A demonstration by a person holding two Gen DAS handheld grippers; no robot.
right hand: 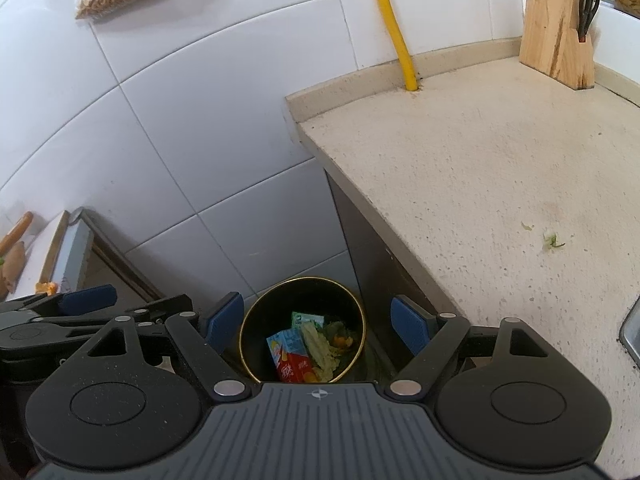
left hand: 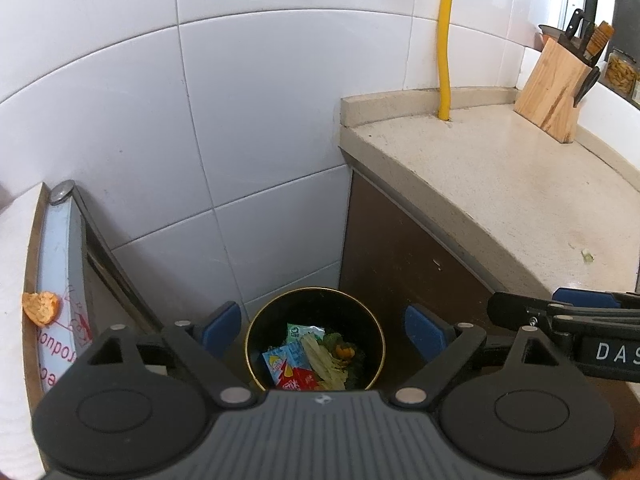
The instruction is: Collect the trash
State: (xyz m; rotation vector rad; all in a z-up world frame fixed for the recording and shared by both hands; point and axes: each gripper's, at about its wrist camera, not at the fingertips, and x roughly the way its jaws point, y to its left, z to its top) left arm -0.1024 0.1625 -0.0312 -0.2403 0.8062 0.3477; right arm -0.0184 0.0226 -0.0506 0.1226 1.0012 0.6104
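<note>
Black, gold-rimmed bin [left hand: 315, 336] sits on the floor in the gap between the table [left hand: 500, 184] and a white shelf [left hand: 16, 280], and both my tongs hang over its mouth. My left tongs [left hand: 324, 330] stand wide open with nothing between the blue pads [left hand: 222, 322]; the bin shows straight through the gap. My right tongs [right hand: 318, 320] are just as wide apart and also empty, and in the left view they reach in from 3 o'clock.

Inside the bin lie a blue carton [right hand: 286, 346], a red packet [right hand: 294, 370], a green wrapper [right hand: 306, 320], a pale yellowish strip [right hand: 316, 346] and some leafy scraps with an orange bit [right hand: 342, 340].

On the table, at about 3 o'clock in the right view, a few green crumbs [right hand: 554, 242] lie loose, well apart from the bin. At 9 o'clock in the left view, an orange peel [left hand: 40, 307] rests on the shelf's edge, beside a strip with red print.

Far back at 1 o'clock a wooden knife block [left hand: 554, 84] stands on the table against the white tiles, and a yellow pipe [left hand: 445, 40] runs down the wall into the table's back edge.
</note>
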